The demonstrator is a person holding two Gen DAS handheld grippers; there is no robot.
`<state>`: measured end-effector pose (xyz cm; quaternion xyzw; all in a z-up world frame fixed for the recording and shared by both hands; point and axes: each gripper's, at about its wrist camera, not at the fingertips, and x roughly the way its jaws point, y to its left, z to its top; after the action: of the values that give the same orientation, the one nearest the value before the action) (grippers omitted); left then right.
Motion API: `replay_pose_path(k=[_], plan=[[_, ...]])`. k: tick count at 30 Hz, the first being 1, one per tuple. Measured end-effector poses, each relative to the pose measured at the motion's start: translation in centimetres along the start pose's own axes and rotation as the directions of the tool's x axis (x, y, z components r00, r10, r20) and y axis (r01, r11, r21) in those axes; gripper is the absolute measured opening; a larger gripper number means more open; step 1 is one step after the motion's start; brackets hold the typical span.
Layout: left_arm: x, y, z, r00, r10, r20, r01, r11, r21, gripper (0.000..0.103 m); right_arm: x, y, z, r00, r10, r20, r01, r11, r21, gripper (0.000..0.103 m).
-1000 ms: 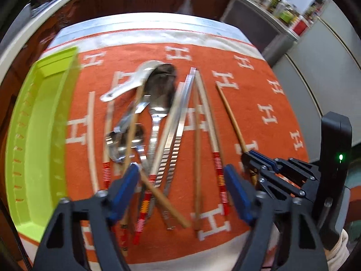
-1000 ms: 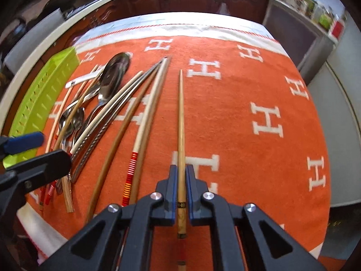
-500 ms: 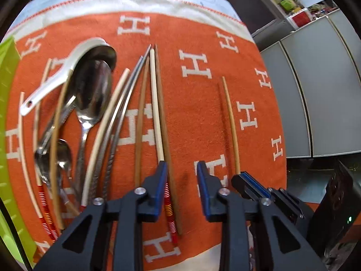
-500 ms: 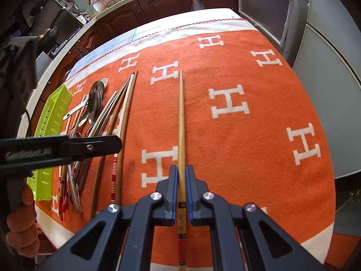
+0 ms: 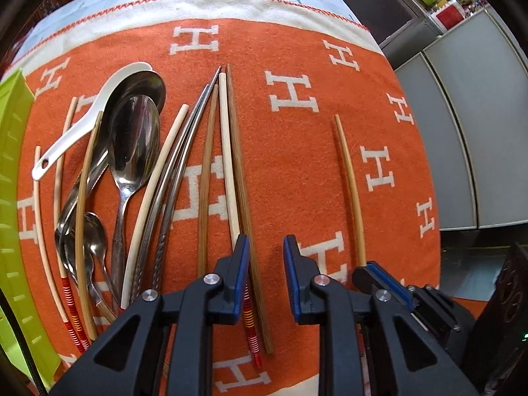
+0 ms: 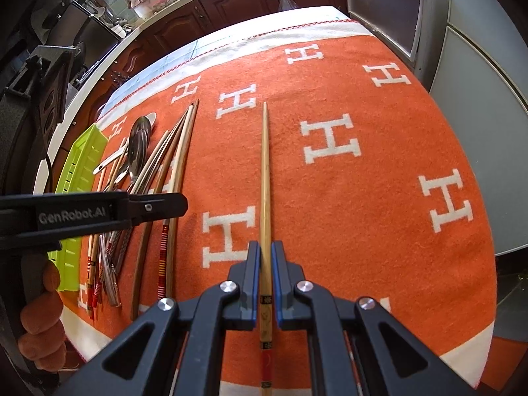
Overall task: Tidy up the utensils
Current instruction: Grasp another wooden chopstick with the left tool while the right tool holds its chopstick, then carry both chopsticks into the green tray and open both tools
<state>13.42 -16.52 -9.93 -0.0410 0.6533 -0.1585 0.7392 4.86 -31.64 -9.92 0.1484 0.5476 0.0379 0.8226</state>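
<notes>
Orange cloth (image 5: 297,171) covers the tabletop; green tray (image 5: 13,231) at left edge. Utensil pile (image 5: 132,171) sits left of centre: steel spoons, metal and wooden chopsticks. Left gripper (image 5: 262,257) hovers at lower centre, jaws narrowing, a dark chopstick (image 5: 241,178) between them, not yet pinched. Right gripper (image 6: 265,264) is clamped on a bamboo chopstick (image 6: 265,171) near its butt. Chopsticks look light, stiff, smooth; best gripped at the thick end.

An orange blanket (image 6: 379,198) with white H letters covers the bench. Beyond its far edge stand dark wooden cabinets (image 6: 211,10); grey cabinet doors (image 5: 475,132) flank its right side.
</notes>
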Motion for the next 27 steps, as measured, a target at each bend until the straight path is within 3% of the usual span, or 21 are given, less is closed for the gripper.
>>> replay_pose_path(k=[3,4,13,15,18,21,27], plan=[[0.7,-0.2,-0.6,0.999,0.028,-0.025,-0.027,1.0,0.011,0.019,-0.3,0.0,0.0,1.0,-0.002,0.008,0.002,1.0,-0.003,0.007],[0.5,-0.4,-0.7,0.999,0.039,0.013,-0.039,0.999,0.017,0.019,-0.4,0.0,0.0,1.0,-0.001,0.01,0.001,1.0,-0.003,0.007],[1.1,-2.4,-0.9,0.981,0.155,0.119,-0.164,0.984,0.074,0.019,-0.8,0.0,-0.1,1.0,0.003,0.019,-0.003,1.0,-0.006,0.007],[1.2,-2.9,-1.1,0.968,0.197,0.156,-0.213,0.973,0.094,0.009,-1.0,-0.1,-0.1,1.0,0.003,0.023,-0.003,1.0,-0.006,0.007],[1.1,-2.8,-1.3,0.967,0.185,0.177,-0.205,0.973,0.103,0.005,-1.1,-0.2,-0.2,1.0,0.004,0.024,-0.004,1.0,-0.001,0.007],[0.6,-2.3,-1.7,0.977,0.145,0.155,-0.162,0.981,0.103,0.004,-1.1,-0.2,-0.3,1.0,0.005,0.02,-0.005,1.0,0.001,0.007],[-3.5,-2.0,-3.7,0.978,0.076,0.194,-0.106,0.983,0.149,0.004,-1.5,0.4,-0.4,1.0,0.016,0.02,-0.016,1.0,-0.011,0.007]])
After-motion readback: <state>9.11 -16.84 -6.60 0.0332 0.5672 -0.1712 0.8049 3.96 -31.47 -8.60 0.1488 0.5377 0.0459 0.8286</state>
